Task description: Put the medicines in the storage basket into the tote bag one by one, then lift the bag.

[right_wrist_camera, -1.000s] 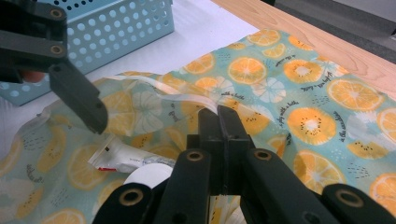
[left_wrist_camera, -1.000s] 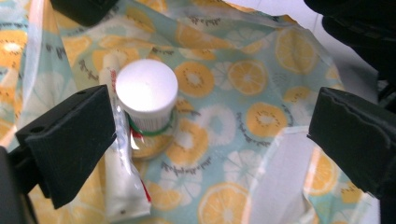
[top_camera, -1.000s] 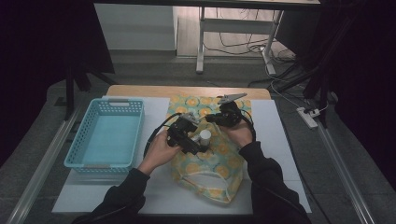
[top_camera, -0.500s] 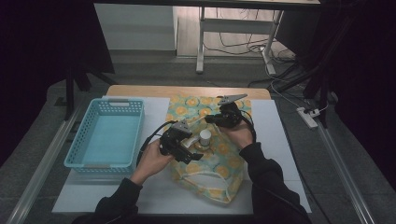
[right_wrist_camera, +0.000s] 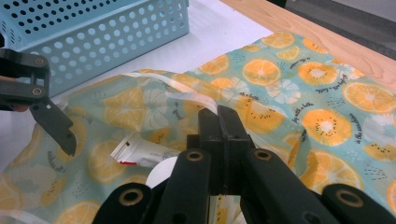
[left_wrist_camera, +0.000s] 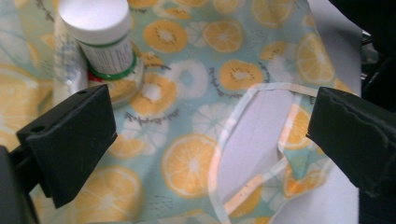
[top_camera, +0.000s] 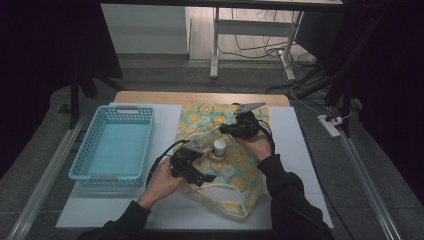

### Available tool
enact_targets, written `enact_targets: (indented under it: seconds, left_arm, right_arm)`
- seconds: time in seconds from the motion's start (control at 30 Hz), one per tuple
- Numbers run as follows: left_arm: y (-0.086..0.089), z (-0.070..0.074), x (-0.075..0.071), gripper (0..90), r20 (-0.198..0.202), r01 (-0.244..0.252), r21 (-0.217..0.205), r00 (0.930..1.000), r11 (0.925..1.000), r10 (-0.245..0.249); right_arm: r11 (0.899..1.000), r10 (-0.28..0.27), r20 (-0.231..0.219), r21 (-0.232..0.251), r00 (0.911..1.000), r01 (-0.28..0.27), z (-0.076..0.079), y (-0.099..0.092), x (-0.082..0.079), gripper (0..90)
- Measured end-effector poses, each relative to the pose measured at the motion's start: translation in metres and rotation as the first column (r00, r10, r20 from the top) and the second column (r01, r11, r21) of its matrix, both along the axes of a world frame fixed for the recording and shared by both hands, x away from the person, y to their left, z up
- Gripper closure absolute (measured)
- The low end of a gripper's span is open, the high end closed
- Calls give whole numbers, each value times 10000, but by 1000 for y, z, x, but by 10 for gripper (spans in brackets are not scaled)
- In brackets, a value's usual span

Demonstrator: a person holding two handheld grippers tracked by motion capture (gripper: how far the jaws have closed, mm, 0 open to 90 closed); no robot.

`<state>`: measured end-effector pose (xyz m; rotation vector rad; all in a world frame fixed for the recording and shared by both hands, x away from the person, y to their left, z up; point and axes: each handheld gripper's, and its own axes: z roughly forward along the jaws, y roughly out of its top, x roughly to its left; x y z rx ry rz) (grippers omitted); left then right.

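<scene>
A fruit-print bag (top_camera: 225,165) in teal with orange slices is spread flat on the white mat (top_camera: 300,150) covering the table, with a blue perforated basket (top_camera: 112,145) set well apart at the left. A white-capped bottle (top_camera: 219,148) is seen upright on the fabric, between the 2 grippers; in the left gripper view its green-banded label is visible beside a white tube (left_wrist_camera: 65,60) lying against it. The left gripper (top_camera: 196,150) is held low over the bag near the bottle, its 2 jaws spread wide with nothing between them except the cloth and a looped handle (left_wrist_camera: 261,140) beneath. The right gripper (top_camera: 223,130) is positioned at the upper part of the bag; in the right gripper view its 2 jaws are pressed together at the bag's pale trim (right_wrist_camera: 196,100), though whether fabric is pinched between them cannot be told. The crimped end of the tube is seen just in front of them.
</scene>
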<state>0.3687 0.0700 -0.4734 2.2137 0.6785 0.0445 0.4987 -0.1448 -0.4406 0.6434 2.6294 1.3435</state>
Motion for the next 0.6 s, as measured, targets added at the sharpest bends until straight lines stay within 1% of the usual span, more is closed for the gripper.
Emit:
enact_targets:
  seconds: [0.23, 0.4, 0.6]
  left_arm:
    - [3, -9, -6, 4, 17, 20, 42, 10000, 10000, -20]
    - [5, -16, -8, 1, -135, 141, -30, 9998, 9999, -142]
    - [6, -26, -12, 0, -241, 339, 151, 9991, 9993, -336]
  right_arm:
    - [10000, 56, -31, 3, 10000, -56, 1, 0, -3, 900]
    - [9999, 119, -27, 16, 9999, -119, 2, 0, -5, 900]
    - [9996, 269, 18, 48, 9996, -269, 5, 2, -9, 900]
